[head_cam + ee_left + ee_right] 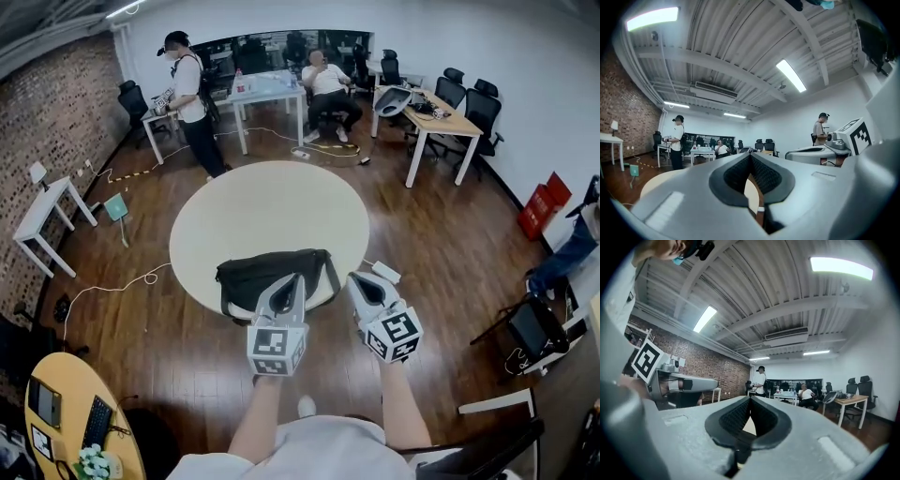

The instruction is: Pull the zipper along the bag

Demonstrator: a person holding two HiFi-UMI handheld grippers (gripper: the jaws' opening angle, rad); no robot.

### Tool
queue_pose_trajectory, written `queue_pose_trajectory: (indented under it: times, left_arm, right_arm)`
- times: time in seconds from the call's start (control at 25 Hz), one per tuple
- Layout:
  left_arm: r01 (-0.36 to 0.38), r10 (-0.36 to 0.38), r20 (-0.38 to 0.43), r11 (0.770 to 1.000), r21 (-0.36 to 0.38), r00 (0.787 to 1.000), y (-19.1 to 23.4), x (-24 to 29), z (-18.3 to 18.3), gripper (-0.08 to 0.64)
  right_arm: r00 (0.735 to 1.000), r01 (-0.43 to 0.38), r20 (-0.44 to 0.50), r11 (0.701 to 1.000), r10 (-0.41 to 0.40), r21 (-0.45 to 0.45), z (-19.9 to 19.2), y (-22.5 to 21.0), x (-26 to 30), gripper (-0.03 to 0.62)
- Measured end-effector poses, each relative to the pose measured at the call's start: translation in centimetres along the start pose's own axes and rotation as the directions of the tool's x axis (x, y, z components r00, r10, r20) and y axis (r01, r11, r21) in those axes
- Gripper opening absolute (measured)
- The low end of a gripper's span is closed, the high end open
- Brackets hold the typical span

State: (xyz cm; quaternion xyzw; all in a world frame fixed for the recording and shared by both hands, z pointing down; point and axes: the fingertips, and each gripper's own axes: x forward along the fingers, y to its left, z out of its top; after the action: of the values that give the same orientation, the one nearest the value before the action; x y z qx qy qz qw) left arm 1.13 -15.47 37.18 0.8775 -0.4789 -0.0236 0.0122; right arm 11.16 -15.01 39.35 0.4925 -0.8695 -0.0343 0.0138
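Observation:
A black bag (262,274) lies at the near edge of the round beige table (272,211) in the head view. Its zipper is too small to make out. My left gripper (298,279) hovers over the bag's right half with its jaws shut and nothing between them. To the right of the bag, my right gripper (355,278) is also shut and empty. Both point forward and slightly upward. In the left gripper view the jaws (750,157) meet over a room view, and the right gripper view shows the same (750,401). The bag is hidden in both gripper views.
A small white object (385,272) lies by the table's right edge. A person (190,98) stands at the far desks and another (328,89) sits there. Office chairs and a wooden desk (441,117) are at the right. A cable (117,281) runs across the wooden floor.

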Motion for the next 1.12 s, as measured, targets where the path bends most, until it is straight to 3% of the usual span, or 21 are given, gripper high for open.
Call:
queue_pose_trajectory:
  times: [0.12, 0.36, 0.56, 0.72, 0.92, 1.0, 1.12]
  left_arm:
    - [-0.009, 0.005, -0.049, 0.997, -0.072, 0.999, 2.7, 3.0, -1.6, 0.017]
    - [-0.006, -0.006, -0.108, 0.994, -0.109, 0.994, 5.4, 8.7, -5.2, 0.017]
    - [-0.001, -0.015, -0.161, 0.995, -0.099, 0.987, 7.4, 14.6, -7.2, 0.017]
    - [0.005, -0.021, -0.187, 0.996, -0.085, 0.982, 8.5, 20.0, -7.6, 0.017]
    - [-0.032, -0.009, -0.321, 0.992, -0.123, 0.947, 8.2, 23.5, -14.2, 0.017]
    - [-0.065, 0.007, -0.383, 0.988, -0.139, 0.924, 7.5, 24.0, -17.1, 0.017]
    - [-0.128, 0.036, -0.482, 0.979, -0.158, 0.875, 6.7, 24.3, -21.2, 0.017]
  right_arm:
    - [0.998, 0.009, -0.060, 1.000, -0.008, 0.022, -2.6, -1.3, 2.7, -0.011]
    - [0.985, 0.010, -0.171, 0.999, -0.003, 0.042, -7.4, -5.3, 7.5, -0.011]
    - [0.984, -0.004, -0.178, 0.997, 0.018, 0.081, -9.3, -10.1, 13.2, -0.011]
    - [0.960, -0.029, -0.275, 0.998, 0.044, 0.058, -13.6, -15.1, 18.7, -0.011]
    - [0.889, -0.130, -0.433, 0.989, 0.149, 0.074, -21.2, -17.8, 21.8, -0.011]
    - [0.839, -0.211, -0.496, 0.974, 0.225, 0.086, -24.7, -17.9, 22.5, -0.011]
    - [0.738, -0.331, -0.592, 0.938, 0.324, 0.101, -29.9, -17.6, 23.7, -0.011]
